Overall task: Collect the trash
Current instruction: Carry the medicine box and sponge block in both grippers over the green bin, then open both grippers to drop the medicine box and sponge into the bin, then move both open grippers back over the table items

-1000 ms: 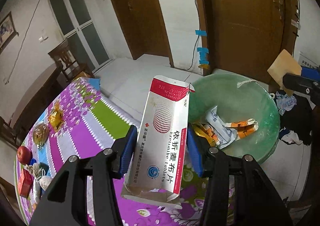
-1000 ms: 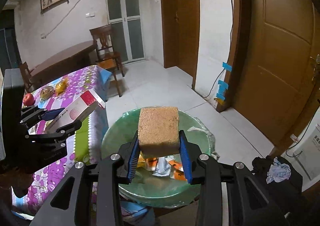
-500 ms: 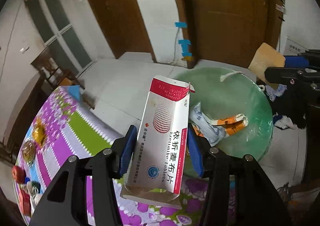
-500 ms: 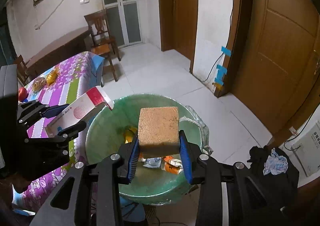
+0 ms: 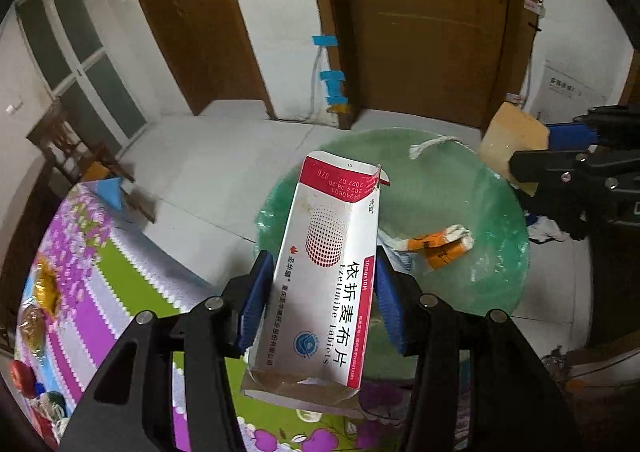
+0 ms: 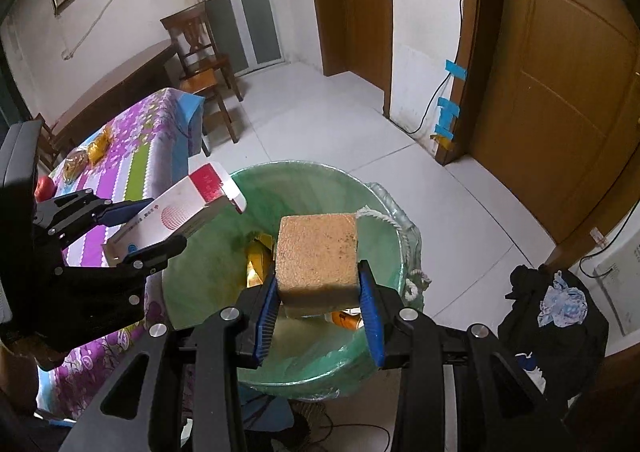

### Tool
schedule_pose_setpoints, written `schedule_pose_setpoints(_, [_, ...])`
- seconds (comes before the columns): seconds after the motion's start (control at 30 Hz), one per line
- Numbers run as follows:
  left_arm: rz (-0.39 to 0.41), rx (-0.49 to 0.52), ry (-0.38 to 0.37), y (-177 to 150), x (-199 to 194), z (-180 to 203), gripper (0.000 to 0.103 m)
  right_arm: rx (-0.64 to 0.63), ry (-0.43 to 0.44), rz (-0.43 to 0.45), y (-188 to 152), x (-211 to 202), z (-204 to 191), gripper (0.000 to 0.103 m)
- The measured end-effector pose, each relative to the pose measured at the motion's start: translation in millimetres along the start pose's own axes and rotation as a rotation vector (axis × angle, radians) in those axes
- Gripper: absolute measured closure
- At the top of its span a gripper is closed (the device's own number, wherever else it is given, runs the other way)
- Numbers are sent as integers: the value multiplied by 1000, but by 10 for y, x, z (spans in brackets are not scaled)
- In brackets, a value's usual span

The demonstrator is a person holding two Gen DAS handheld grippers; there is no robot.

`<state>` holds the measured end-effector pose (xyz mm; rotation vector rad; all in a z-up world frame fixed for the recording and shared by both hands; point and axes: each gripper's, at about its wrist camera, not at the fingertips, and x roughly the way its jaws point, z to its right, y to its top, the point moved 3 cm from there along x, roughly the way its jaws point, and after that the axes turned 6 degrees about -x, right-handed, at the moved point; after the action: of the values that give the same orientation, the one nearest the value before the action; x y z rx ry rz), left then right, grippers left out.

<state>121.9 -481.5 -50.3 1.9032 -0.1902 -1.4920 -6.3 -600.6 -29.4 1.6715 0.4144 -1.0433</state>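
Observation:
My left gripper (image 5: 320,292) is shut on a red and white medicine box (image 5: 326,284) and holds it over the near rim of a bin lined with a green bag (image 5: 496,272). In the right wrist view the box (image 6: 176,215) juts over the bin's left rim (image 6: 280,167). My right gripper (image 6: 318,304) is shut on a tan sponge (image 6: 318,252) and holds it above the bin's opening. The sponge also shows at the right of the left wrist view (image 5: 512,139). Orange and white wrappers (image 5: 440,248) lie inside the bin.
A table with a purple flowered cloth (image 6: 132,155) stands left of the bin, with an apple (image 6: 43,187) and wrapped snacks (image 6: 94,143) on it. A wooden chair (image 6: 204,67) stands behind. Dark clothes (image 6: 556,308) lie right of the bin. Brown doors (image 6: 560,63) are beyond.
Both grippers have moved in over the bin with their loads. The box now reaches over the bin's rim, and the sponge hangs lower above the opening.

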Motion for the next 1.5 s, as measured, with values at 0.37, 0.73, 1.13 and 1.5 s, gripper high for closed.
schedule_pose_setpoints(0.37, [-49, -4, -50, -22, 197, -28, 34, 11, 33, -32, 26, 277, -13, 33])
schedule_pose_setpoints(0.73, [-28, -26, -20, -235, 79, -130, 34, 20, 20, -15, -67, 280, 16, 33])
schedule_pose_setpoints(1.13, [6, -176, 51, -794, -292, -712, 34, -35, 48, 90, -85, 129, -434, 33])
schedule_pose_setpoints(1.5, [71, -459, 308, -1701, -1115, -1867, 34, -172, 85, 304, -52, -148, -1484, 31])
